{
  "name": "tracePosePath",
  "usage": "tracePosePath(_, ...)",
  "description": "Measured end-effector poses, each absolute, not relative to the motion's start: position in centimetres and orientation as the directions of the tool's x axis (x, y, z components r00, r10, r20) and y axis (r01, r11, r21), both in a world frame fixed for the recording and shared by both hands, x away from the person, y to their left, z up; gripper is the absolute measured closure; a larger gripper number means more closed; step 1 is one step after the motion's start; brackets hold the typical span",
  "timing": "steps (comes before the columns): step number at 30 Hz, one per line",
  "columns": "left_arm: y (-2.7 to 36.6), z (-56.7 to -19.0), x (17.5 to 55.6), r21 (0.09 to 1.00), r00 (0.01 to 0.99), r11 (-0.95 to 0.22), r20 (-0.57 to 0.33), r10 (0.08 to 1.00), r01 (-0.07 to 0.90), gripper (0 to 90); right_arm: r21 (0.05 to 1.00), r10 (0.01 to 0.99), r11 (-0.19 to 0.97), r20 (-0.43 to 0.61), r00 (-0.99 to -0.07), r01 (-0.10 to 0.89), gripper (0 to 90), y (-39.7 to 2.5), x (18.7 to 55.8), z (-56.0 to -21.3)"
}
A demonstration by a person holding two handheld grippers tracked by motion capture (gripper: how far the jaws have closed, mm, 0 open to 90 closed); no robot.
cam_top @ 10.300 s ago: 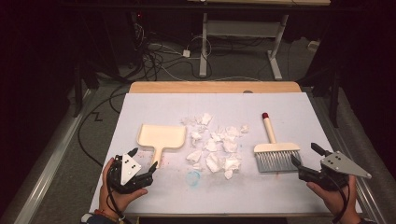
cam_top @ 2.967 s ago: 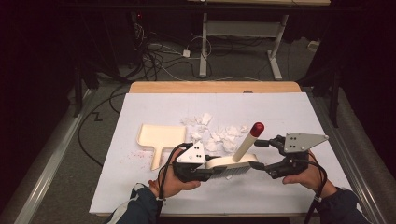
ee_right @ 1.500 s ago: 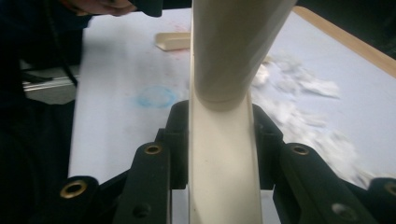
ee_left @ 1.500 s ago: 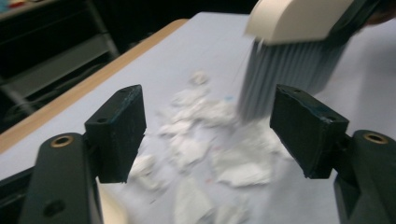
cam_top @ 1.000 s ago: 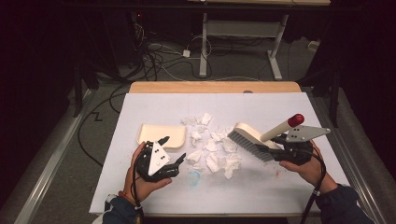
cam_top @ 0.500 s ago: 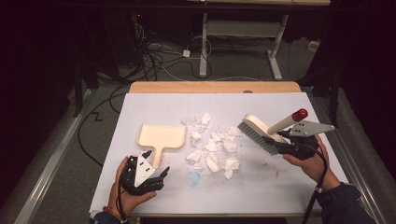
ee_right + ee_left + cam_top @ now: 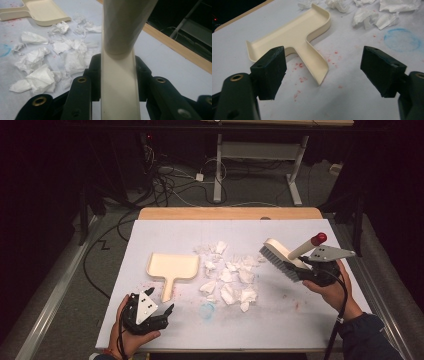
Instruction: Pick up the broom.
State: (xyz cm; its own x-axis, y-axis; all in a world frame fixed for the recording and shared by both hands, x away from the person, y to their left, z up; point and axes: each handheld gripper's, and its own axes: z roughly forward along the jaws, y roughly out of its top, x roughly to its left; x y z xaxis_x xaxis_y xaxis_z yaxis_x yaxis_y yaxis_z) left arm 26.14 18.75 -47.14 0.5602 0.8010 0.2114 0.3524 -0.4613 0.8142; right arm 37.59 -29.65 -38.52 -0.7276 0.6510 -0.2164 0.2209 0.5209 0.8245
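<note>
Brush [image 7: 282, 257] is the thing you hold: your right gripper [image 7: 320, 270] has its jaws closed on the cream handle, which rises between the two black jaws in the right gripper view [image 7: 119, 82] and widens into a round shaft above them. From the high view the brush hangs clear of the white sheet [image 7: 165, 235], tilted, with its grey bristles pointing left and down toward the scattered paper and its red-tipped handle end [image 7: 318, 238] pointing up and to the right. Your right hand [image 7: 332, 287] wraps the gripper body near the sheet's right edge.

Your left gripper [image 7: 150, 312] sits low at the near left corner of the sheet, held in your left hand [image 7: 127, 335], with its jaws spread wide and nothing between them. In the left gripper view [image 7: 324, 72] the two black pads stand well apart, and the cream dustpan [image 7: 294, 35] lies flat on the sheet just beyond them, its handle reaching toward the gap.

In the high view the dustpan [image 7: 172, 267] lies left of centre, handle toward you. The crumpled paper scraps [image 7: 230, 275] lie in a loose cluster between the dustpan and the brush. A faint blue ring [image 7: 207, 309] and small red specks [image 7: 299, 72] mark the sheet near your left gripper.
</note>
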Motion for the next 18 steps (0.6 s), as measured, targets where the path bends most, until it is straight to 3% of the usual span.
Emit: tracePosePath(18,18.56,-47.46,26.18,0.801,0.572,-0.476,0.212,0.792,0.362,19.9,0.820,0.655,0.528,-0.225,-0.722,0.223,68.3,-29.42,37.89,-38.77)
